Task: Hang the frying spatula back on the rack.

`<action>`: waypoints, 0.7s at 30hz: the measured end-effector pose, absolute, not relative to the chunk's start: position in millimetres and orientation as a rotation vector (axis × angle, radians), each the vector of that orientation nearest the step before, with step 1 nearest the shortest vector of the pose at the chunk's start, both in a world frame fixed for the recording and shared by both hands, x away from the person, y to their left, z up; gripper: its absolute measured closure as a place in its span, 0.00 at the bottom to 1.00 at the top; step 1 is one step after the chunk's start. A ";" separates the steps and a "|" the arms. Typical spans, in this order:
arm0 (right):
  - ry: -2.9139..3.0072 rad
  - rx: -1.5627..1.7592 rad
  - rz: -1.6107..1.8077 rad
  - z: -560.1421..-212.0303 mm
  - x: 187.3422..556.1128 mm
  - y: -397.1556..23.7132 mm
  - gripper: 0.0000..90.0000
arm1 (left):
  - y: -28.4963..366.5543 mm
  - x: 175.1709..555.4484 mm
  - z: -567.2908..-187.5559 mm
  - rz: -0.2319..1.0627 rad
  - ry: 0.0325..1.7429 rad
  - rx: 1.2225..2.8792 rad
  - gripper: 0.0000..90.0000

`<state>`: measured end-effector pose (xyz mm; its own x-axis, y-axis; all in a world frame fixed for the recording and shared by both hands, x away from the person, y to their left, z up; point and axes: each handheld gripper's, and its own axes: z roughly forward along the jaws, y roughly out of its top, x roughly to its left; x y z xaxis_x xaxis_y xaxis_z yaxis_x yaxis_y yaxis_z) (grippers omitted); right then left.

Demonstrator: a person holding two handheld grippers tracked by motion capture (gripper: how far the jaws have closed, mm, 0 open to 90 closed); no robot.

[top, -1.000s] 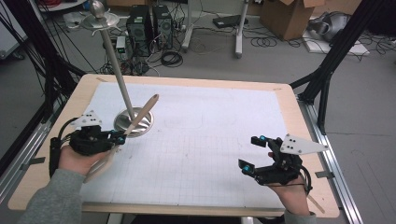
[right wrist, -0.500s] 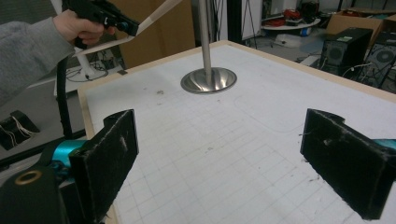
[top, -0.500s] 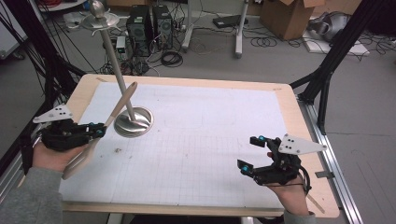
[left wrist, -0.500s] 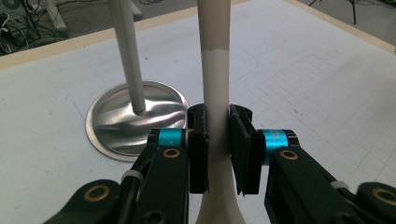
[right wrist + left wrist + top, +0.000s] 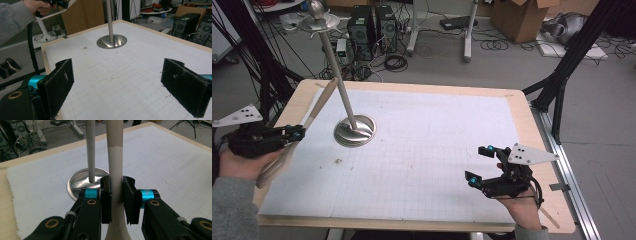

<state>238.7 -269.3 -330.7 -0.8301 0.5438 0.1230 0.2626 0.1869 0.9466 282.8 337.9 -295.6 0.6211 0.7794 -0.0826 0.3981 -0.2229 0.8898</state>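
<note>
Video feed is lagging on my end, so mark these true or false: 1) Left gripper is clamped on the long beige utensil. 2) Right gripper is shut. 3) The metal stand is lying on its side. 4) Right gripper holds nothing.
1) True: the left gripper is shut on the beige utensil.
2) False: the right gripper is open, jaws wide apart.
3) False: the metal stand is upright on its round base.
4) True: between its jaws lies bare white mat.

Left gripper (image 5: 297,133) hovering at table's left edge, jaws clamping pale handle. Right gripper (image 5: 477,165) resting near right front, jaws gaping wide, holding nothing.
</note>
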 end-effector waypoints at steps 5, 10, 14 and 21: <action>2.221 0.771 1.694 -330.7 238.6 -269.5 0.11 | 352.4 280.1 -285.0 0.494 0.951 1.820 0.86; 2.219 0.771 1.691 -330.9 238.9 -270.3 0.11 | 364.1 279.6 -274.2 0.493 0.932 1.776 0.86; 2.215 0.779 1.699 -331.7 239.4 -272.5 0.11 | 370.4 282.5 -266.6 0.496 0.933 1.757 0.86; 2.202 0.797 1.706 -332.5 241.5 -277.5 0.11 | 381.9 284.8 -253.7 0.499 0.914 1.713 0.86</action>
<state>241.5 -277.5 -332.5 -0.8211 0.5544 0.1355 0.2696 0.1676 0.9483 284.8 381.9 -253.7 0.6168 0.7793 -0.1110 0.3272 -0.1257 0.9366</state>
